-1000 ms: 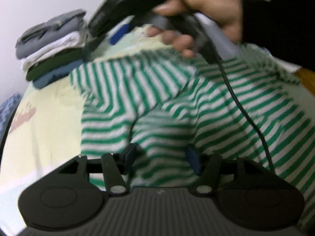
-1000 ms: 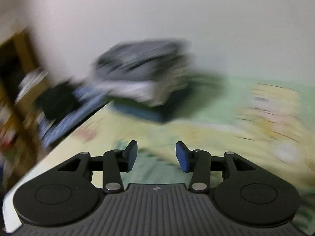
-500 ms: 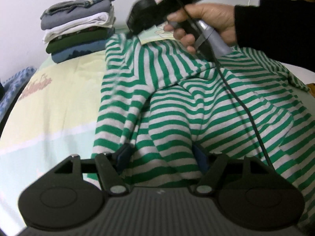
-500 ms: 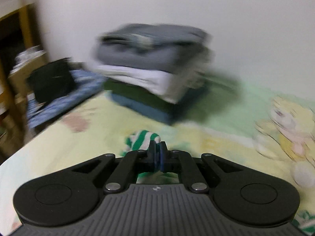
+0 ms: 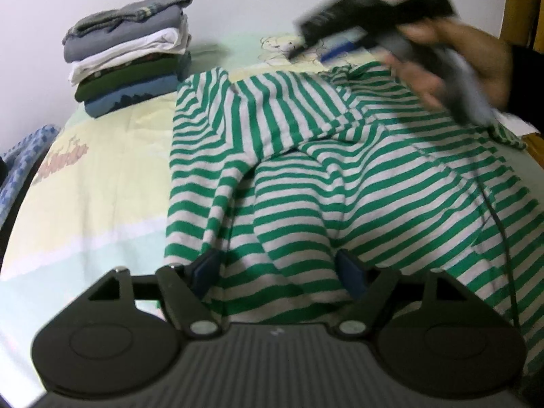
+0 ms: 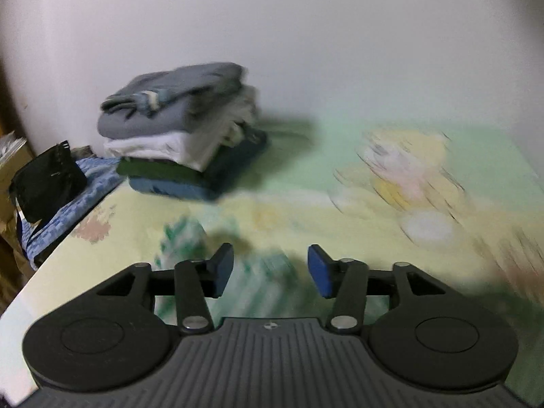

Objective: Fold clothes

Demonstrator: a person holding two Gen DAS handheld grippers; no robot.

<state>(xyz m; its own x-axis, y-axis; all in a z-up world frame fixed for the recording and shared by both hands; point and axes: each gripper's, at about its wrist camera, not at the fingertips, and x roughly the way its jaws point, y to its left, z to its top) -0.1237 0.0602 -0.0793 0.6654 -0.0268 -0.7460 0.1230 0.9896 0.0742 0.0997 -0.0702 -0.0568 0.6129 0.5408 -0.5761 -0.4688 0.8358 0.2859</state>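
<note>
Striped shirt (image 5: 357,183) spread on bed (image 5: 102,170); folded stack (image 5: 129,57) far left. Left gripper (image 5: 277,272) opening, fabric between pads, unpinched. Right gripper (image 6: 270,268) opening above shirt, empty.

Plain white wall (image 6: 306,34) running behind the bed; pale yellow-and-green bedsheet (image 5: 102,176) with faded cartoon prints covering the mattress; blue patterned cloth (image 6: 64,214) lying at the sheet's left edge; black bag (image 6: 44,176) sitting on that cloth; wooden furniture (image 5: 530,6) standing at far right; soft, even light falling throughout.
</note>
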